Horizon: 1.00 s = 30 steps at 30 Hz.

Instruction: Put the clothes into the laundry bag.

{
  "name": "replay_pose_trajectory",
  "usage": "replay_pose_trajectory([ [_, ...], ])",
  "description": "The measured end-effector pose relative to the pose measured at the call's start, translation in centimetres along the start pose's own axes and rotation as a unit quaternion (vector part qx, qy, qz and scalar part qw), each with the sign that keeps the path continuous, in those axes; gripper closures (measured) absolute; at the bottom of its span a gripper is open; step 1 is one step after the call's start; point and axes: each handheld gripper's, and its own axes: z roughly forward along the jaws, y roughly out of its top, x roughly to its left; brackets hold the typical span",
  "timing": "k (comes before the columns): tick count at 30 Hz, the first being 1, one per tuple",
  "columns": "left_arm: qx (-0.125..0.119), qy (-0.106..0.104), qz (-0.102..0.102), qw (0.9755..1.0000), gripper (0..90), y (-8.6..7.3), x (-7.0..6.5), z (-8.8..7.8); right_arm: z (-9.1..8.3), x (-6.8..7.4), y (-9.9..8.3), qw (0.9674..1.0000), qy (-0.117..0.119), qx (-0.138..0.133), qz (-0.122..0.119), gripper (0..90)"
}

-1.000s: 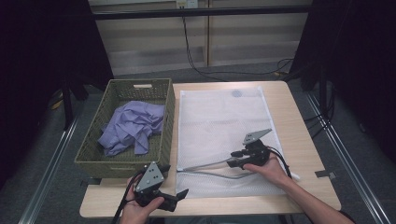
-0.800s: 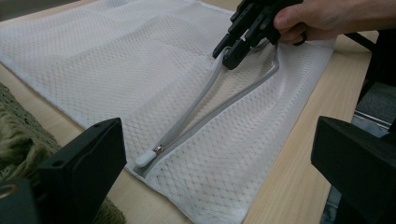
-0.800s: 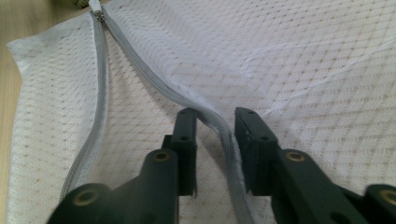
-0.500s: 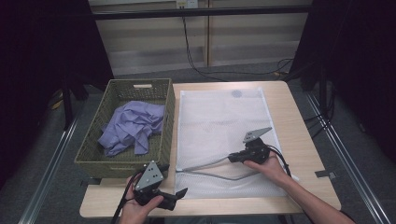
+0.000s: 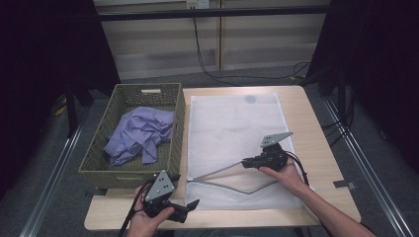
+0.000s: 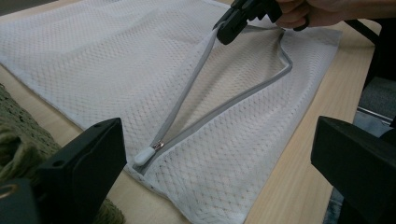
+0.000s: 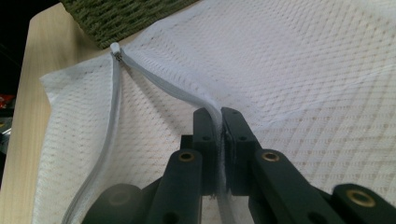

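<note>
— Lying flat on the pale wooden worktop (image 5: 316, 123), is that the mesh laundry bag (image 5: 232, 128)?
— Yes, beside the green basket (image 5: 99, 163). Right tongs (image 5: 245, 162) have just been closing, now clamped on its grey zipper edge (image 7: 187, 95); left tongs (image 5: 190, 207) apart.

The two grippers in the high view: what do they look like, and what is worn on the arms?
Both the left gripper and the right gripper are black, each topped by a grey three-cornered plate with small dark holes. A black cable trails from each. The jaws are matte black blocks on black arms with brass-coloured pivot rings. The forearms are bare, with no sleeves, gloves or watch to be seen.
</note>
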Motion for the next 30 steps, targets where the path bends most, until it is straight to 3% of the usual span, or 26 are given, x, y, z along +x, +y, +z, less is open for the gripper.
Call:
replay_pose_trajectory([
  [9, 0.006, 0.001, 0.007, 1.0, 3.2, 0.0, 0.0, 0.0, -0.9, 0.3, 0.6, 0.9997, 0.004, -0.025, -0.005, 85.5],
  [30, 0.002, 0.002, 0.001, 1.0, 3.2, 0.0, 0.1, 0.0, -2.5, 0.3, 1.9, 0.9975, 0.002, -0.071, -0.005, 84.9],
])
